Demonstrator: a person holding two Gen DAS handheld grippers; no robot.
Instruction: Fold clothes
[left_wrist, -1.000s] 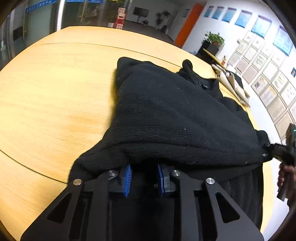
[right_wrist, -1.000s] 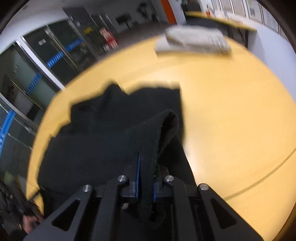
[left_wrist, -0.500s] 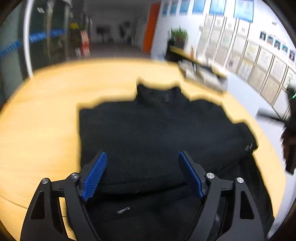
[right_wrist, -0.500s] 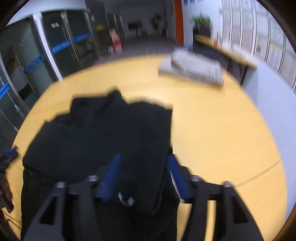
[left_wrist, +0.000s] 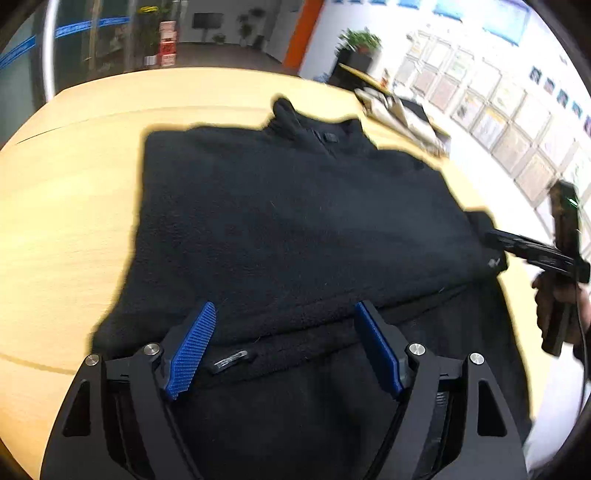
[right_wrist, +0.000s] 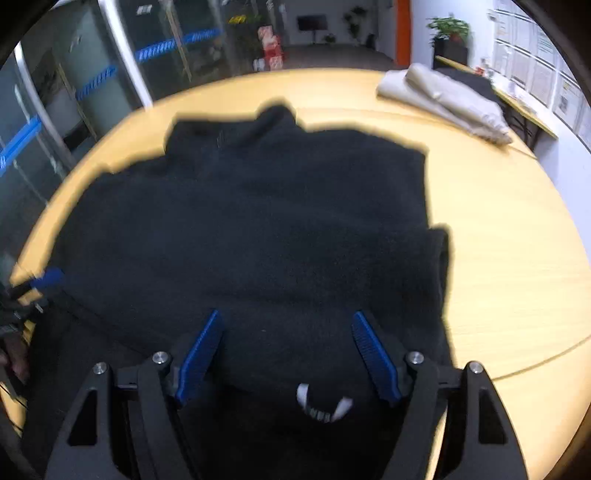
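A black fleece jacket (left_wrist: 288, 206) (right_wrist: 258, 229) lies folded over on the round wooden table (left_wrist: 74, 184), collar at the far side. Its near part hangs over the table's front edge. My left gripper (left_wrist: 285, 306) hovers open above the near folded edge, with only loose fleece under its blue pads (left_wrist: 192, 347). Over the jacket's right side, my right gripper (right_wrist: 286, 314) has its jaws opening; nothing is pinched between them. A white label (right_wrist: 325, 404) shows just below it. The right gripper also appears at the right of the left wrist view (left_wrist: 535, 254).
A stack of folded beige clothes (right_wrist: 443, 99) (left_wrist: 399, 110) sits at the far right of the table (right_wrist: 498, 240). A person's hand (left_wrist: 554, 302) holds the right gripper. Glass doors stand behind, and a wall of framed papers is at the right.
Both grippers let go of the fleece and opened wide. They lifted and drew back a little, and the folded layer now lies flat on the jacket.
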